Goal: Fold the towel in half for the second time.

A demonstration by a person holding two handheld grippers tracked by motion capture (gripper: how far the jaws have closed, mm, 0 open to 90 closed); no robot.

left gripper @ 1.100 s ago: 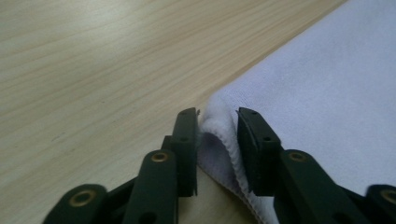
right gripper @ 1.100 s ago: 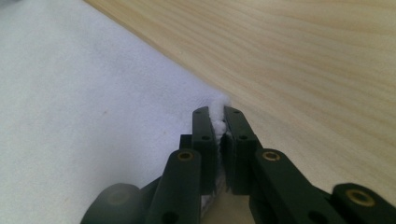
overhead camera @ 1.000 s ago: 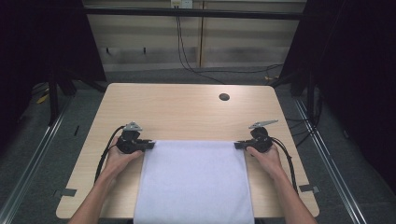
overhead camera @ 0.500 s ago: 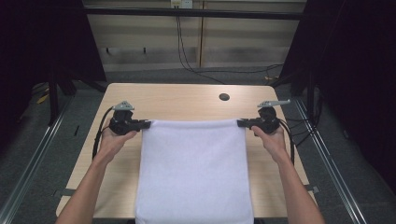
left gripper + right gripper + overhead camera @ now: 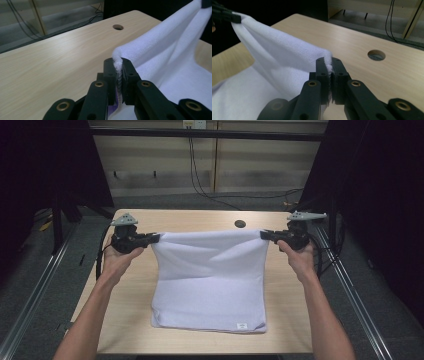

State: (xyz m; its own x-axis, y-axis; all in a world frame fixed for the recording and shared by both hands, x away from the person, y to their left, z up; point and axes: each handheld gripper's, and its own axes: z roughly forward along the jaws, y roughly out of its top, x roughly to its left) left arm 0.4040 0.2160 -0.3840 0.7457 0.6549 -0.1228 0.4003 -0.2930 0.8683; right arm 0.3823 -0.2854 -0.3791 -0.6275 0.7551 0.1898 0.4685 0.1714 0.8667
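A white towel (image 5: 210, 285) hangs from its two far corners, and its near edge, with a small label (image 5: 242, 325), lies on the wooden table (image 5: 195, 221). My left gripper (image 5: 156, 238) is shut on the far left corner; its jaws have just been closing tighter on the cloth. In the left gripper view the towel (image 5: 170, 50) is pinched between the jaws of the left gripper (image 5: 118, 62). My right gripper (image 5: 264, 235) is shut on the far right corner. The right gripper view shows the right gripper (image 5: 329, 61) clamping the towel (image 5: 277, 57), which stretches away to the left.
A round cable hole (image 5: 240, 224) sits in the table near its far edge, behind the lifted towel edge. Metal rails (image 5: 40, 285) run along the floor on both sides. Cables (image 5: 200, 175) hang against the back wall.
Both grippers have risen and carried the towel's far edge up off the table. The cloth now hangs taut between them, and its near part still lies flat.
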